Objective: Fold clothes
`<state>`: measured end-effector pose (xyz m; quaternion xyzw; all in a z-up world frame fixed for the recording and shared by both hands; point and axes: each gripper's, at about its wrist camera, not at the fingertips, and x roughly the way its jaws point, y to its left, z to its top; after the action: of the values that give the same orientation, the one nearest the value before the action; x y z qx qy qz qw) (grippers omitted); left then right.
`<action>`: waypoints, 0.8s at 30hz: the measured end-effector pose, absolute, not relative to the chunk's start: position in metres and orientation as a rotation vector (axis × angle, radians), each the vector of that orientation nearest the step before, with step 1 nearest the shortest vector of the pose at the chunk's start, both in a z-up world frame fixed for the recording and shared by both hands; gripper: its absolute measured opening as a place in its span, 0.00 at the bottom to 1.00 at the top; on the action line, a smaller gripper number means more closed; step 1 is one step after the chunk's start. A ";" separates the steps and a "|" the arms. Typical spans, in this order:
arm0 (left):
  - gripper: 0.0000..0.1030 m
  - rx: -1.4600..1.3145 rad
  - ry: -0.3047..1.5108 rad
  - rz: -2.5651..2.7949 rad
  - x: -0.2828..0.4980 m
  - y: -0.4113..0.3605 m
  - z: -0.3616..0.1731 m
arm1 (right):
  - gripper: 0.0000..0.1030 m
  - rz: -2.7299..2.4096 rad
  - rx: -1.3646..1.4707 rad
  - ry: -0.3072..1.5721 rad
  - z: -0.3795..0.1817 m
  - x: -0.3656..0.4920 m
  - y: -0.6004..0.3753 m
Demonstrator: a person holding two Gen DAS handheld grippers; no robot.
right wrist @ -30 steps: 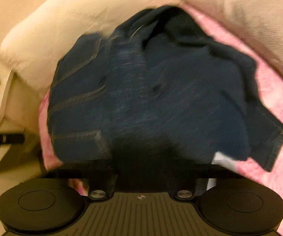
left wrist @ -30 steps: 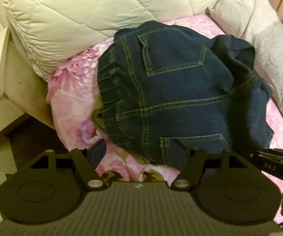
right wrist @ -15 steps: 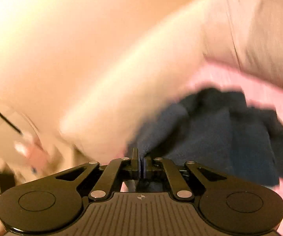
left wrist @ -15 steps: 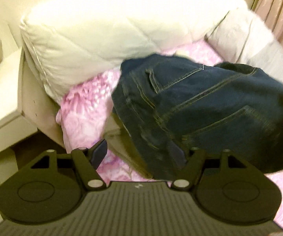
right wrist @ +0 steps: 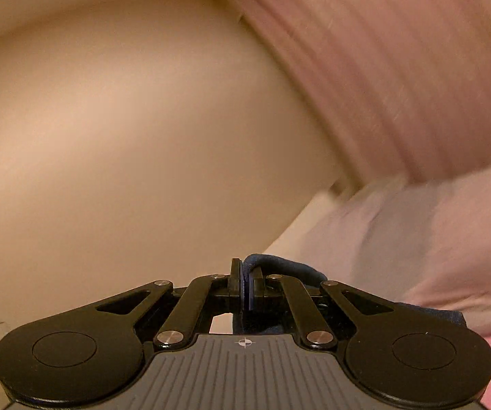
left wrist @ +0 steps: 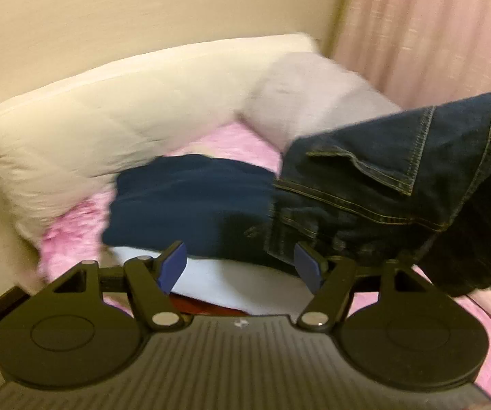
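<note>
Looking along my left gripper [left wrist: 240, 262], I see its jaws spread wide with nothing between them; the blue pads [left wrist: 173, 266] frame a pale, whitish folded item [left wrist: 232, 285] lying on the bed [left wrist: 232, 136] just ahead. Beyond that pale item, and resting partly on it, is a dark navy folded garment [left wrist: 191, 201], blurred, so I cannot tell what kind it is. Taking that navy garment as my landmark: the denim jeans [left wrist: 399, 184] hang to its right, raised off the bed, their stitched seams and a pocket flap clear, with the lower folds dropping just past my right-hand pad and not caught by it. Left of the navy garment and behind it runs a white quilted duvet [left wrist: 115, 116]; behind and to its right sits a grey pillow [left wrist: 310, 102]. Farther back stand a beige wall [left wrist: 143, 17] and a pink curtain [left wrist: 433, 27].

On my right gripper [right wrist: 245, 285], the jaws are pressed together on a fold of dark blue denim [right wrist: 279, 264], which bulges out over the right-hand finger and trails down behind the linkage. That camera points upward: past the pinched cloth I make out only the blurred pillow, wall and curtain.
</note>
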<state>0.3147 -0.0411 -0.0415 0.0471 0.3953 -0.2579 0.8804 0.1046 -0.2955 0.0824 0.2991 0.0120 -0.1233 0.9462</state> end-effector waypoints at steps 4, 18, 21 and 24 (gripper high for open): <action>0.63 0.138 0.830 -0.646 0.264 -0.077 -0.039 | 0.01 -0.404 0.577 0.032 0.108 0.031 -0.295; 0.63 0.386 0.967 -0.854 0.081 -0.158 -0.080 | 0.87 -0.980 0.478 0.753 0.004 -0.141 -0.325; 0.63 0.471 1.002 -0.872 0.057 -0.156 -0.098 | 0.87 -0.966 0.533 0.897 -0.051 -0.192 -0.304; 0.63 0.553 1.016 -0.913 0.035 -0.157 -0.109 | 0.87 -0.950 0.522 0.966 -0.083 -0.246 -0.265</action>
<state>0.0353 -0.1571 -0.1093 0.2521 0.4633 -0.4162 0.7406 -0.2463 -0.2648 -0.0833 0.2385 0.4417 -0.4345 0.7478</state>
